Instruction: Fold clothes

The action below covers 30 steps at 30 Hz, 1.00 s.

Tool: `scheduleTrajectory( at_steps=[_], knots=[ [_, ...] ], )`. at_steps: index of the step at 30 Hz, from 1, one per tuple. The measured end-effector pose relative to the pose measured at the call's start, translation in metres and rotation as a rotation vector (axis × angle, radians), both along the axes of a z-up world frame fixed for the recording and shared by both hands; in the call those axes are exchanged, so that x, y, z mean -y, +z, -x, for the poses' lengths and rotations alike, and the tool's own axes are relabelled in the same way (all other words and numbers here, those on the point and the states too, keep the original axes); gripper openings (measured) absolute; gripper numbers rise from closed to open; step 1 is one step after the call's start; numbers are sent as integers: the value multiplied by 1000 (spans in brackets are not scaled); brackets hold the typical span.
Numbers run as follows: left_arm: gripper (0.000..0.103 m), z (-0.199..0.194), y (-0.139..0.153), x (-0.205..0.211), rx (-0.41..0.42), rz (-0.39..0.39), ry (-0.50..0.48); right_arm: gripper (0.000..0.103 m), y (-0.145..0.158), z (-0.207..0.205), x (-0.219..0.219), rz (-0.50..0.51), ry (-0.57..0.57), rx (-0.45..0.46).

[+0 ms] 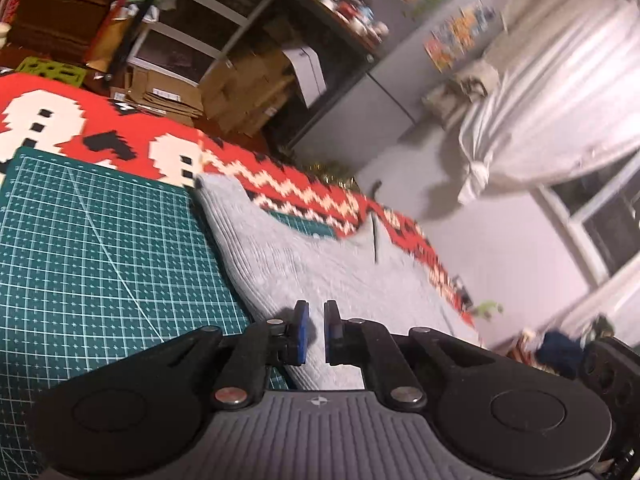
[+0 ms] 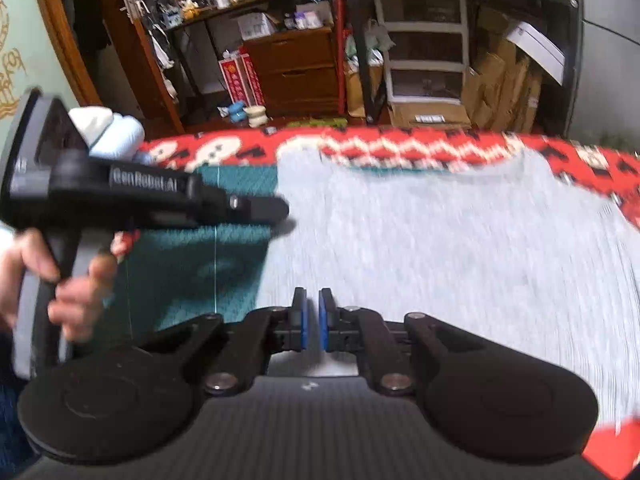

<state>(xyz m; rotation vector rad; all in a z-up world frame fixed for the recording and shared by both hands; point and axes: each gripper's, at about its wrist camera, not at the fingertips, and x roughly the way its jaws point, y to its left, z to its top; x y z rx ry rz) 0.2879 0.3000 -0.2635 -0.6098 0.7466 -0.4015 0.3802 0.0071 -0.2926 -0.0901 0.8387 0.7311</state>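
We see a light grey ribbed knit garment [image 2: 420, 248] spread flat across the middle and right of the right wrist view, its neckline toward the top of the frame, lying partly on a dark green gridded cutting mat [image 1: 100, 248] and partly on a red, white and black patterned blanket [image 1: 288, 176]. Our right gripper [image 2: 312, 320] sits low at centre, its blue-padded fingers a narrow gap apart with nothing between them; our left gripper [image 1: 316, 334] looks the same, hovering over the garment's edge at lower centre of its own view. Motion blur hides detail, but the garment seems to lie in one layer, with no fold line we can make out. We judge the folding is largely left to do.
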Motion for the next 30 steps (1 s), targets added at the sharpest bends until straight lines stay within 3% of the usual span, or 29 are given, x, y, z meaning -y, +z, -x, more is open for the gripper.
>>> scheduleTrajectory(
  at_steps=[7, 14, 20, 25, 30],
  knots=[
    [6, 0, -5, -5, -14, -14, 25, 8, -9, 34, 31, -35, -40, 15],
    [6, 0, -6, -22, -20, 26, 88, 8, 16, 30, 21, -36, -23, 74],
    [6, 0, -13, -44, -28, 119, 196, 8, 32, -9, -24, -38, -19, 92],
    [6, 0, -19, -61, -38, 208, 264, 6, 30, -43, -68, -50, 4, 60],
    [6, -1, -26, -67, -57, 244, 282, 5, 15, -75, -102, -8, 1, 66]
  ],
)
